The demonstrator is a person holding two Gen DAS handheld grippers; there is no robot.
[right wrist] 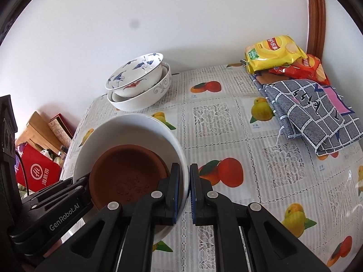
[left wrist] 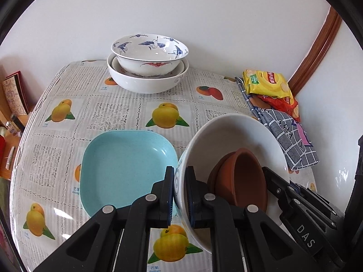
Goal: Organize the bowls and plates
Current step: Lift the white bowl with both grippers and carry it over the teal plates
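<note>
White wall closes the background of both views, and below it a table is spread with a glossy fruit-printed cloth. A large white ceramic bowl is carried between the two grippers, tilted, with two nested terracotta-brown round dishes lying inside it. In the left wrist view the left gripper is seen at the bottom centre, its jaws drawn narrow and clamped across the bowl's near rim, one finger outside the wall and one inside. In the right wrist view the right gripper is likewise closed narrow on the rim at the opposite side of the bowl, the brown dishes showing just left of its fingers.

The coming move is judged to turn on one relation: a stack of two nested bowls, a blue-and-white painted one sitting in a plain white one, stands at the upper centre of the left view, well apart from the held bowl and straight ahead of the fingers, against the wall. In the right view that stack lies to the upper left. A pale turquoise square plate rests flat on the cloth just left of the held bowl, nearer the left gripper. Snack packets and a folded checked cloth lie at the right edge.
</note>
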